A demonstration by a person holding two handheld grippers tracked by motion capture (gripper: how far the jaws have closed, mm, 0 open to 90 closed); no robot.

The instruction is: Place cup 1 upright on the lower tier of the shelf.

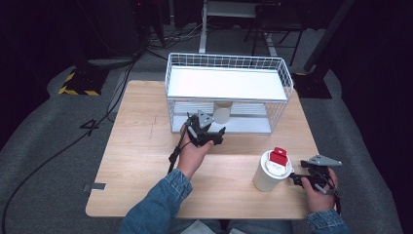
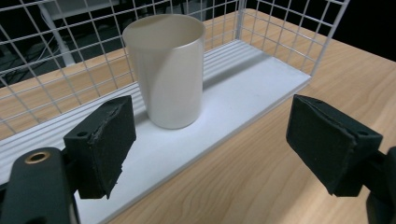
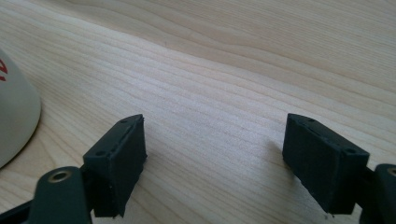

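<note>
Ahead of the black left gripper [image 2: 210, 140], a cream cup [image 2: 166, 70] stands in white grid-patterned wire basket [image 1: 282, 73]; pale wood-grain table [image 3: 233, 70].

Table [image 1: 146, 161] brightly lit from overhead, surroundings near black — high view soft; claw views sharper, shadows faint.

No legible text, brand or number anywhere. Red label [image 1: 278, 155] on lid of white lidded cup [image 1: 271, 171], lettering too small to read in the high view. Fragment of a red mark [image 3: 2, 69] on the cup's side at the left edge of the right gripper view, cut off, not decipherable. Dark mark resembling a "4" [image 1: 91, 126] on the grey floor left of the table, uncertain. Yellow-and-black hazard striping [image 1: 78, 91] on a stand base on the floor, no wording.
</note>
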